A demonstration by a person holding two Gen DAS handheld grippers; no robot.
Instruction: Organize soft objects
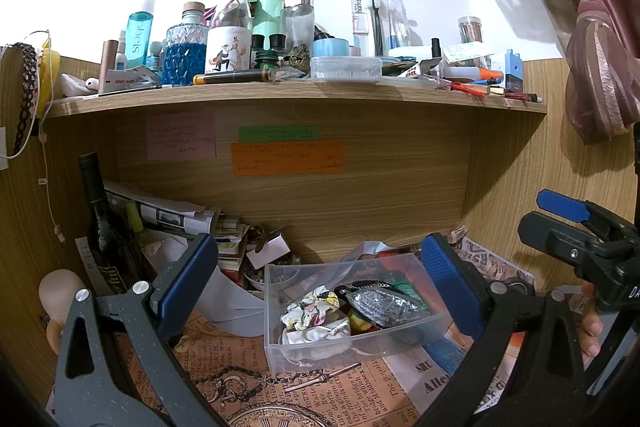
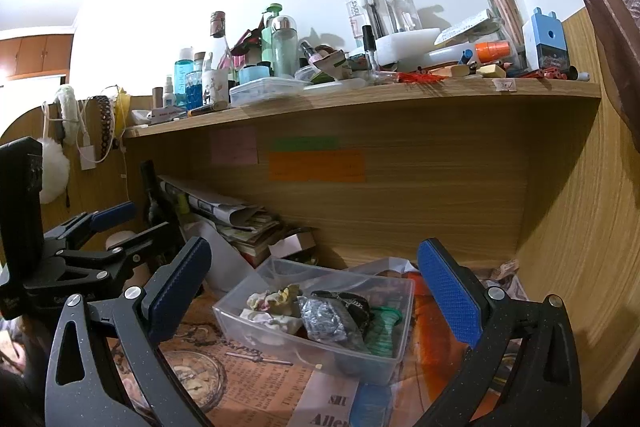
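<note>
A clear plastic box stands on the newspaper-covered desk under the shelf. In it lie a floral scrunchie, a white cloth pouch, a silver glitter pouch, a black item with a chain and a green scrunchie. My left gripper hangs open above and in front of the box, nothing between its blue pads. My right gripper is open too, just short of the box; it also shows at the right edge of the left wrist view.
A wooden shelf crowded with bottles, jars and pens overhangs the desk. A dark wine bottle and stacked papers fill the back left. Sticky notes are on the back panel. A curtain hangs at right.
</note>
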